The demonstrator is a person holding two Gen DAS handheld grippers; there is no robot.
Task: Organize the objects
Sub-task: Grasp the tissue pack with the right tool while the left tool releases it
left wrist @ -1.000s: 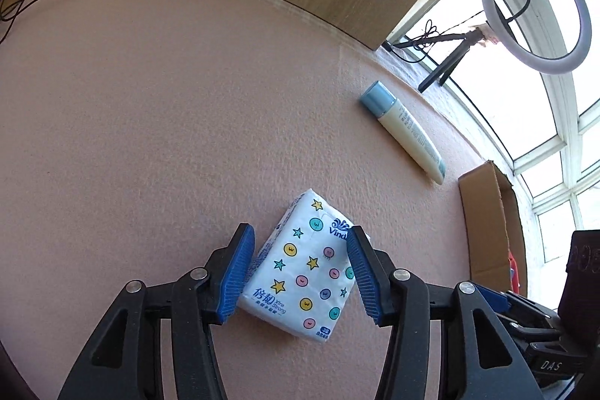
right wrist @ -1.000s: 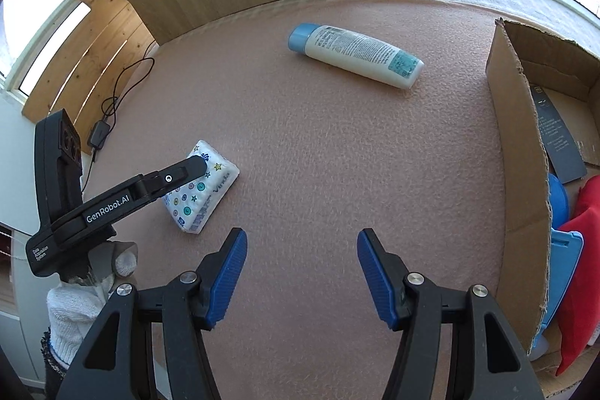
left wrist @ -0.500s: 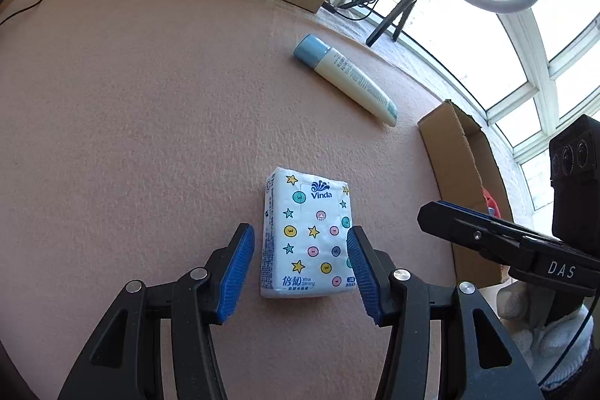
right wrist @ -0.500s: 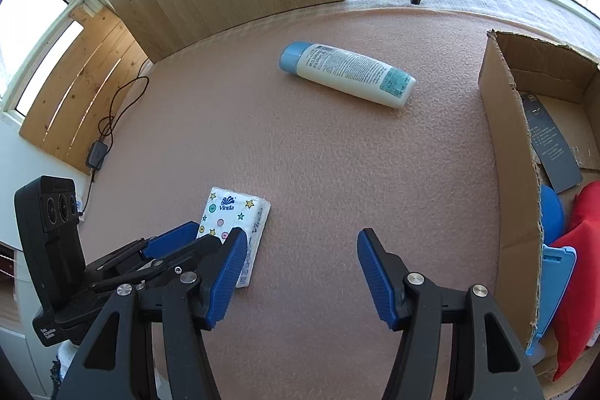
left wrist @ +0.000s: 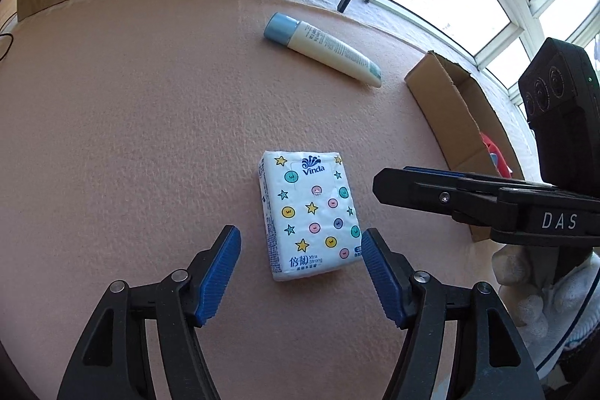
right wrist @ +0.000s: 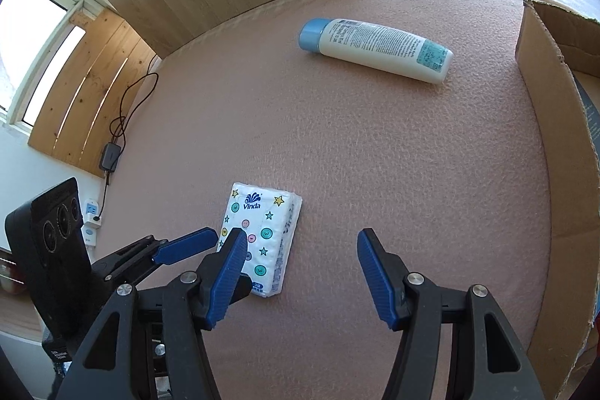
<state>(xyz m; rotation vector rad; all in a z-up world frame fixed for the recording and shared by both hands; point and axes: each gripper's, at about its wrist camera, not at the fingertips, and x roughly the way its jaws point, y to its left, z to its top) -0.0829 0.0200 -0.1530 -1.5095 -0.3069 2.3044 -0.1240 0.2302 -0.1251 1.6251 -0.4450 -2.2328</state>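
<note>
The left tool (left wrist: pixel 298 272) is spread wide, its blue pads apart with nothing gripped. The tissue pack (left wrist: pixel 309 218) lies flat on the pink table (left wrist: pixel 131 137), its near end between the two pads; the right pad (left wrist: pixel 378 280) sits just beside the pack's near right corner, while the left pad (left wrist: pixel 219 278) stands clear of the pack's left edge. Whether the right pad touches the pack cannot be told.

The right tool (right wrist: pixel 300 272) is also spread wide and holds nothing. From its view the tissue pack (right wrist: pixel 264 242) lies to the left of its gap, partly hidden behind its left pad (right wrist: pixel 227 278), with the left tool (right wrist: pixel 210 261) reaching in from the left along the pack's near end.

A bottle (left wrist: pixel 322 49) with a blue cap lies on its side at the far part of the table, well apart from the pack. A cardboard box (left wrist: pixel 450 119) stands open at the right edge, with red and blue things inside. A gloved hand (left wrist: pixel 532 295) holds the right tool at the right of the left view.
</note>
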